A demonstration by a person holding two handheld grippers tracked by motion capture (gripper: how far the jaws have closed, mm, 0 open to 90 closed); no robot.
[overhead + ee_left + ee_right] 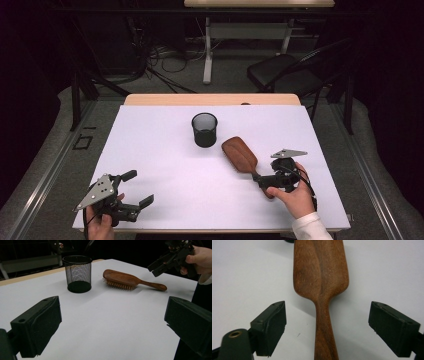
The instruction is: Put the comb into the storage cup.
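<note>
A brown wooden hairbrush [240,154] lies bristles down on the white table [170,165], right of centre, its handle pointing toward the person. My right gripper [260,178] hovers at that handle, held in a hand. In the right gripper view the jaws stand wide on either side of the handle [323,335] without touching it, so my right gripper [327,327] is open. A black mesh cup [204,130] stands upright just behind the brush head. My left gripper [140,188] rests near the front left edge, open and with nothing between its jaws.
The left gripper view looks across the table at the mesh cup [78,273], the brush [122,278] and the right gripper [160,265] above the handle's end. Behind the table are a black chair [285,72], cables on the floor and a second desk [260,4].
</note>
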